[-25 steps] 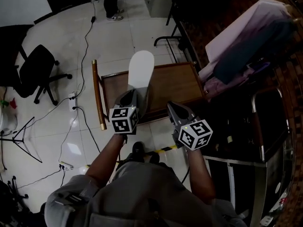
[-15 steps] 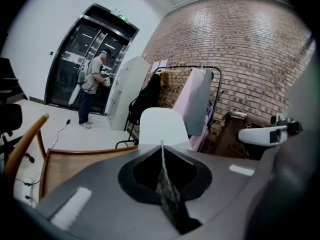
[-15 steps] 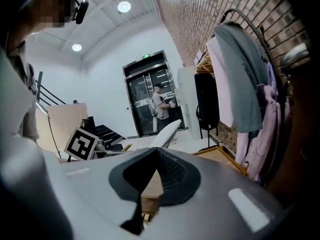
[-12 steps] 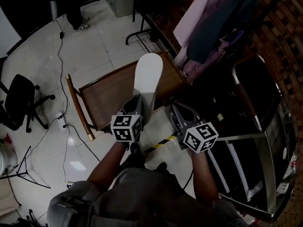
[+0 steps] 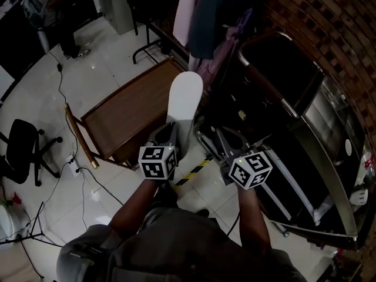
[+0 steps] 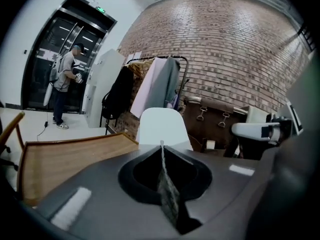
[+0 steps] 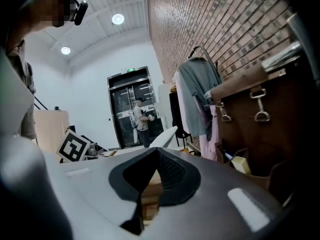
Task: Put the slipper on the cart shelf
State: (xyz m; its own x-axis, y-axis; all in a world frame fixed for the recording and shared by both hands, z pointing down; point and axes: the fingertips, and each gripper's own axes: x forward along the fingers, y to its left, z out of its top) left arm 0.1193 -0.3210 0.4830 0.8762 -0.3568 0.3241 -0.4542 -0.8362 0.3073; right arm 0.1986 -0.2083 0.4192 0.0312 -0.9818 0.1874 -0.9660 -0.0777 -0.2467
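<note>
A white slipper [image 5: 185, 101] sticks forward out of my left gripper [image 5: 175, 128], which is shut on its heel end, sole side up. In the left gripper view the slipper [image 6: 162, 126] rises just past the closed jaws of the left gripper [image 6: 161, 146]. My right gripper [image 5: 216, 137] is beside it on the right, holding nothing. In its own view the right gripper [image 7: 156, 151] has a narrow gap between the jaws with wood showing through. The dark cart [image 5: 305, 128] stands to the right, its brown side [image 7: 250, 114] close ahead.
A low wooden table [image 5: 126, 113] lies under and left of the slipper. Clothes hang on a rack [image 5: 205, 16] beyond it, against the brick wall [image 5: 329, 34]. An office chair [image 5: 23, 148] and cables are on the tiled floor at left. A person [image 6: 62, 86] stands by the far doors.
The view has swung to the right, so the cart now fills the right side. Both grippers and the slipper have shifted from over the table toward the cart's near corner.
</note>
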